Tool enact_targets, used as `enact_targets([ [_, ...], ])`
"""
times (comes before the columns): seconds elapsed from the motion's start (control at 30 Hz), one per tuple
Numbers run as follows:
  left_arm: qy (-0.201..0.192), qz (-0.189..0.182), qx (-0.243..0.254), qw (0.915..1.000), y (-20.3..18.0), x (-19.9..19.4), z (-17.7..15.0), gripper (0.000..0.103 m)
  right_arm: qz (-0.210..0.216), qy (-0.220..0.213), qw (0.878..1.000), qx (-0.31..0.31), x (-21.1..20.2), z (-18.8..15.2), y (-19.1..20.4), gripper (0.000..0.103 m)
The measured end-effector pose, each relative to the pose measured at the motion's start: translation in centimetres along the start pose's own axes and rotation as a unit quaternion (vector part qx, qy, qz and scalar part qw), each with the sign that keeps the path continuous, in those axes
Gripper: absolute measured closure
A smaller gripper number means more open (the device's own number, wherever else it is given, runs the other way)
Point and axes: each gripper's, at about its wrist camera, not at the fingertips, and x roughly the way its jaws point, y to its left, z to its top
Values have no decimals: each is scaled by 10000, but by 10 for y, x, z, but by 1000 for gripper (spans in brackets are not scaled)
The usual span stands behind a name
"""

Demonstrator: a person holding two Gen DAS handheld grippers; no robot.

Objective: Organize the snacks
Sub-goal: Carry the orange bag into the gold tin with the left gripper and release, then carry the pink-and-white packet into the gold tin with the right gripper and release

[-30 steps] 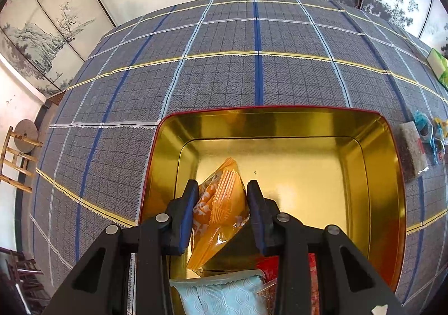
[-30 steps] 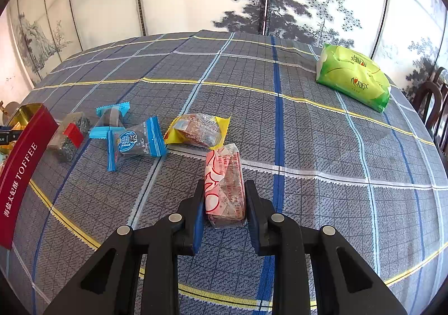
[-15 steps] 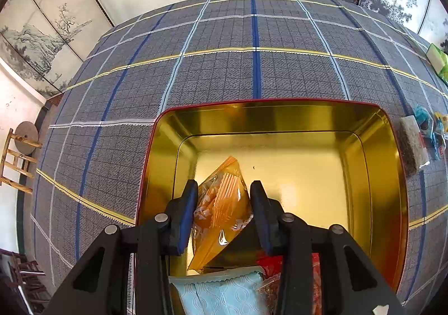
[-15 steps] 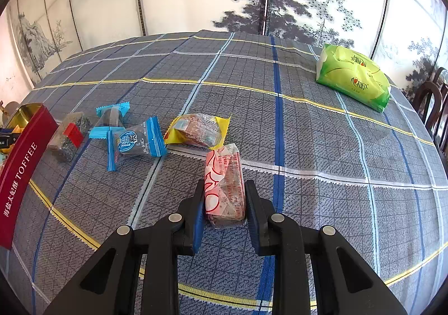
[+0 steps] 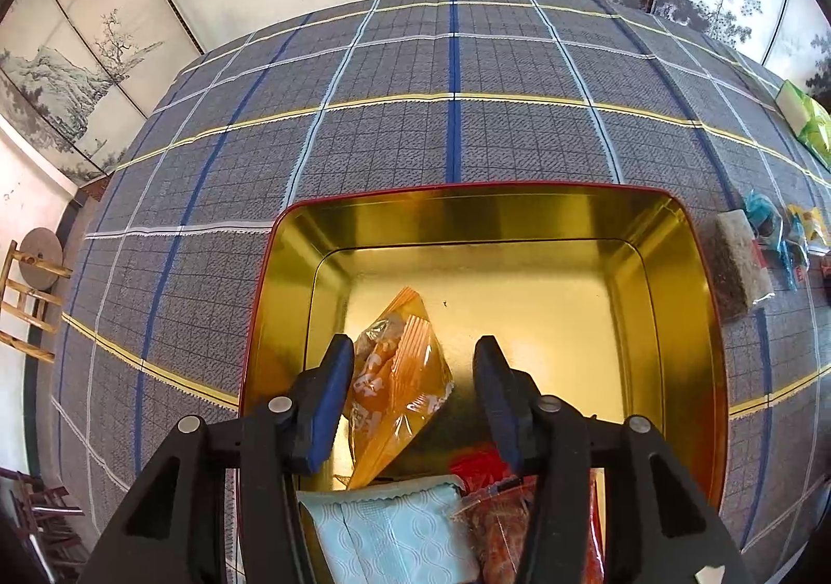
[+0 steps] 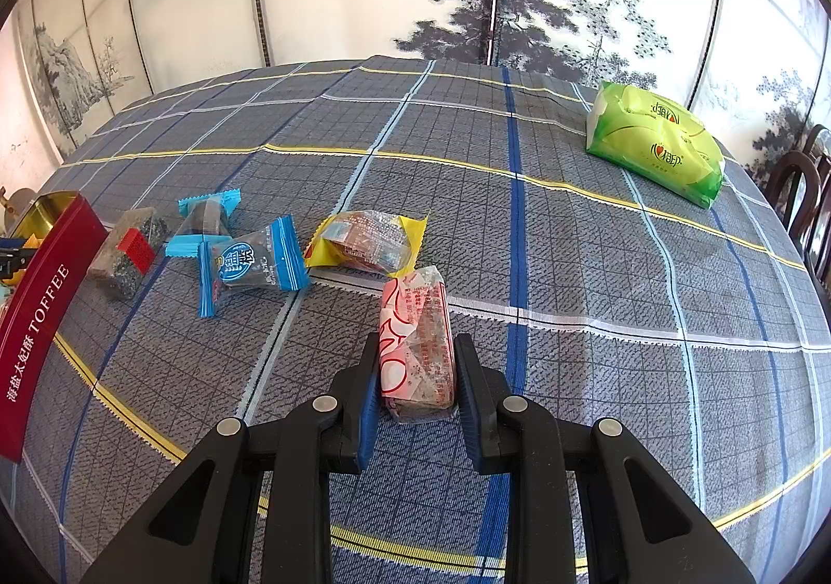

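My left gripper (image 5: 413,379) is open above the gold tin (image 5: 691,283) with the red rim. An orange snack packet (image 5: 400,376) lies between its jaws, against the left one and apart from the right. A pale blue packet (image 5: 394,532) and a red packet (image 5: 498,516) lie in the tin's near end. My right gripper (image 6: 415,371) is shut on a red-and-white wrapped snack bar (image 6: 415,335) resting on the plaid tablecloth. The tin's red side (image 6: 36,319), marked TOFFEE, shows at the left of the right wrist view.
Loose snacks lie left of the bar: a yellow packet (image 6: 369,241), two blue packets (image 6: 249,267) (image 6: 205,220) and a dark bar with a red label (image 6: 127,252). A green tissue pack (image 6: 654,143) sits far right. A dark chair (image 6: 800,189) stands at the table's right edge.
My left gripper's jaws have opened wider, letting go of the orange packet, which now leans on the left jaw. The right gripper and its bar have not moved.
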Motion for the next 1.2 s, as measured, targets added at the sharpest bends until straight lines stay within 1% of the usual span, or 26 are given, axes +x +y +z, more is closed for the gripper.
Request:
enact_targets([
  [0.27,-159,-126,-79,9998,1,-24,-12,50,3,1,10000,1,0,0,0,75],
  [0.57,-457,-179,-149,9987,1,-59,-40,44,-5,109,9999,56,0,4,-2,74],
  [0.63,-423,-181,-181,9988,1,-61,-44,43,-38,144,9999,82,1,5,-2,74],
  [0.77,-491,-112,-188,9986,2,-68,-54,42,-119,163,9997,147,3,7,-1,74],
  [0.9,-459,-232,-281,9983,5,-70,-62,38,-214,224,9993,219,4,9,-1,75],
  [1.0,-476,-193,-306,9982,6,-72,-67,33,-294,288,9988,278,5,10,1,76],
  [1.13,-533,-198,-320,9979,7,-76,-74,31,-376,346,9982,322,2,12,5,78],
  [1.2,-584,-163,-297,9977,6,-79,-78,28,-385,325,9982,330,-1,14,8,78],
])
